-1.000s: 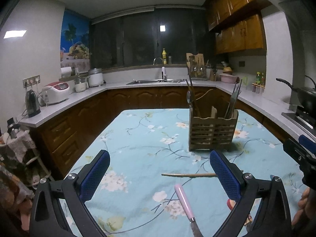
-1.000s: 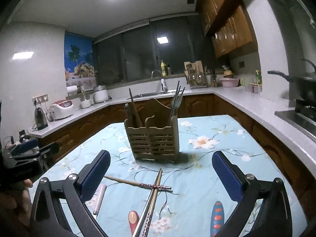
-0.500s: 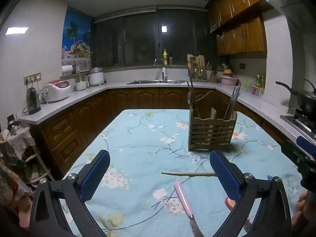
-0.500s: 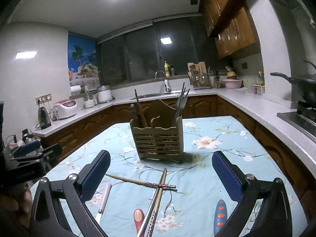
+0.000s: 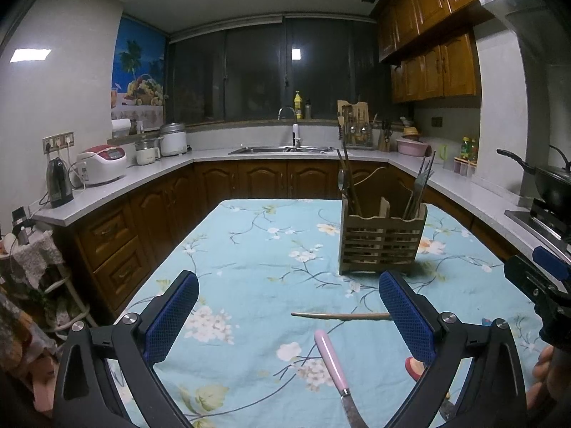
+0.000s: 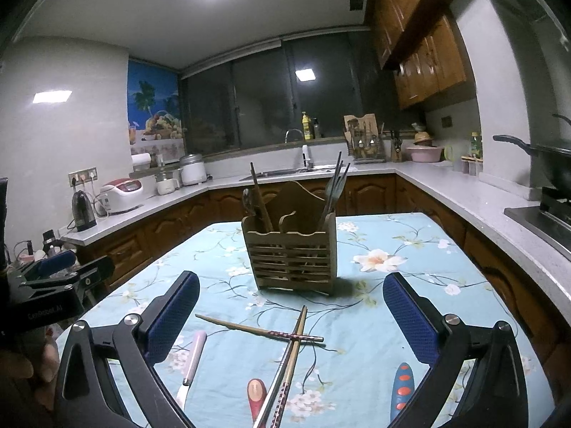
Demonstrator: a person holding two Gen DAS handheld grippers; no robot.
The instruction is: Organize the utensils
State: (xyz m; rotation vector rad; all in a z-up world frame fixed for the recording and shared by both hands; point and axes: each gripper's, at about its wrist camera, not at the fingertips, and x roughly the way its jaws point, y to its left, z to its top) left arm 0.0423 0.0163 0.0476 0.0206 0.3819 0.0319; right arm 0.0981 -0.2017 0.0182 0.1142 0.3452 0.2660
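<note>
A wooden slatted utensil holder [image 6: 291,255] [image 5: 382,240] stands mid-table with chopsticks and a spoon upright in it. Loose utensils lie on the floral cloth in front of it: crossed chopsticks [image 6: 285,339], a single chopstick [image 5: 340,315], a pink-handled knife [image 5: 330,356] [image 6: 194,356], a red-handled utensil [image 6: 257,392] and a blue-handled one with orange dots [image 6: 401,385]. My right gripper [image 6: 291,315] is open, above the chopsticks. The left gripper [image 5: 289,315] is open too, over the single chopstick and the knife. Nothing sits between either pair of fingers.
The table [image 5: 249,249] has a light blue floral cloth. Wooden cabinets and a grey counter [image 5: 125,182] run around it, with a kettle [image 5: 59,182], a rice cooker [image 5: 101,164], a sink [image 5: 282,149] and a pan [image 5: 546,178] on a stove at right.
Both views have shifted slightly; the right wrist view has risen a little, so the holder and chopsticks sit lower in frame. Both grippers stay open and the utensils have not moved.
</note>
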